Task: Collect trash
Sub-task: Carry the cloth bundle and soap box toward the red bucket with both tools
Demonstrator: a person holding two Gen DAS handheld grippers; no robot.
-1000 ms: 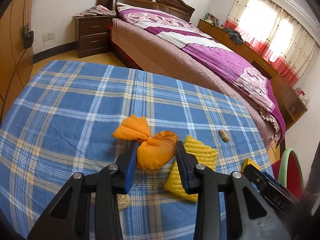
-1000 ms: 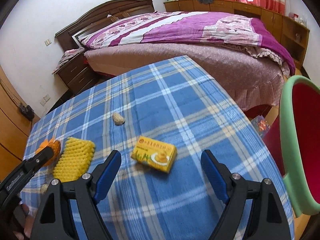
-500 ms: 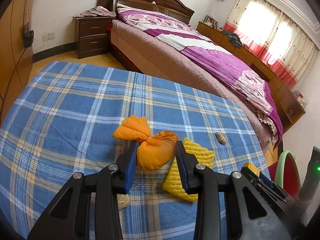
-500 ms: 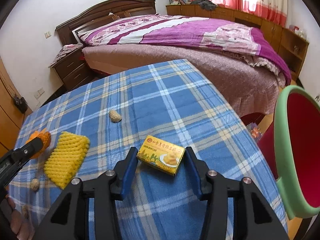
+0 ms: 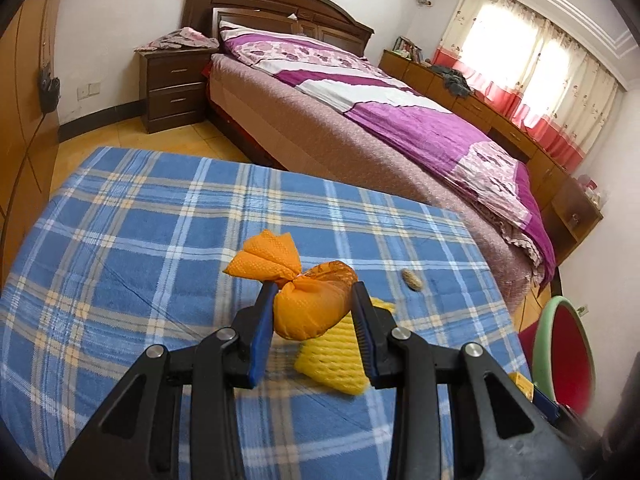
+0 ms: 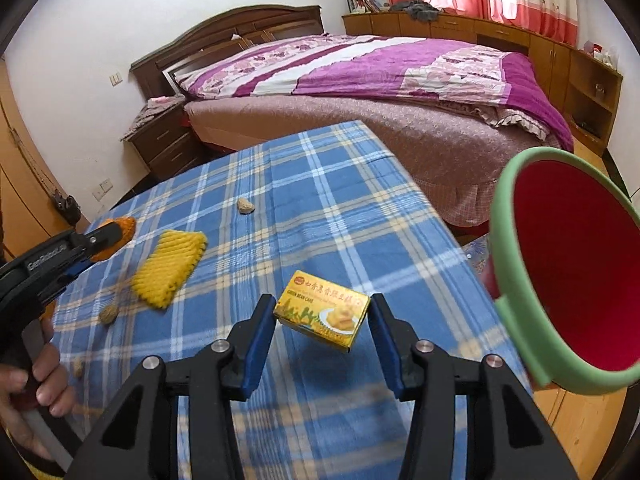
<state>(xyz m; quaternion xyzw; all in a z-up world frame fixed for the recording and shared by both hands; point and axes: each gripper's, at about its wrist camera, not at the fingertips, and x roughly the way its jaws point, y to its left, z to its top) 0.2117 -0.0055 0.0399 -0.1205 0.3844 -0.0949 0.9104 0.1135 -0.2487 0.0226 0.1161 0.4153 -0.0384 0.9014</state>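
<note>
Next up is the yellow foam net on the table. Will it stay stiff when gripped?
Probably not. The yellow foam net is open mesh, so it will likely squash and feel light. It lies flat on the tablecloth, so it should not roll, though its ribbed surface may snag.

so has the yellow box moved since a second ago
Yes. The yellow box was lying on the plaid tablecloth; now the right gripper holds it lifted, its shadow on the cloth, nearer the red bin.
</note>
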